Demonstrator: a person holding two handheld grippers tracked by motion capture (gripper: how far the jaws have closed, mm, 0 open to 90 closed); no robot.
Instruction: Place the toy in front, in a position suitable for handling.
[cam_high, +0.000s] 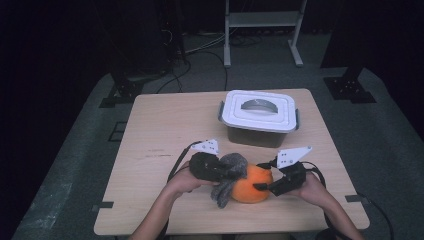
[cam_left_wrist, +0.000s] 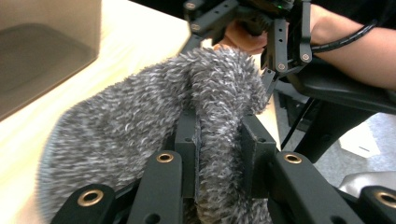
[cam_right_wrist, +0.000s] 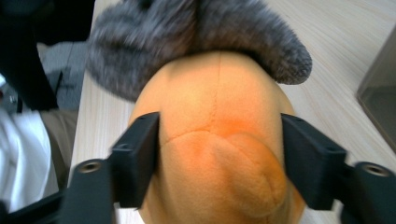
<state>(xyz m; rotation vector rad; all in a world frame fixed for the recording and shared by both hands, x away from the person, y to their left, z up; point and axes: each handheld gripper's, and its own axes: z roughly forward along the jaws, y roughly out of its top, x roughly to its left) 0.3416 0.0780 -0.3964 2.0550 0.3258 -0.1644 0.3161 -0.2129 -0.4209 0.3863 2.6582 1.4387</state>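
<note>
An orange plush toy (cam_high: 251, 189) (cam_right_wrist: 210, 88) lies near the table's front edge with a grey furry piece (cam_high: 231, 171) (cam_left_wrist: 135, 121) (cam_right_wrist: 187, 32) draped over its left side. My left gripper (cam_high: 224, 172) (cam_left_wrist: 219, 135) is shut on a fold of that grey fur, which bunches between its jaws. From the right, my right gripper (cam_high: 262, 183) (cam_right_wrist: 219, 123) has a jaw on each side of the orange body, and both pads press into the plush. The right gripper (cam_left_wrist: 275, 42) and its hand also appear beyond the fur in the left gripper view.
A grey box with a white lid (cam_high: 259, 112) (cam_left_wrist: 42, 51) (cam_right_wrist: 378, 107) stands behind the toy on the wooden table (cam_high: 160, 125). Bare tabletop lies to the left. A white frame (cam_high: 262, 30) stands on the floor beyond the table.
</note>
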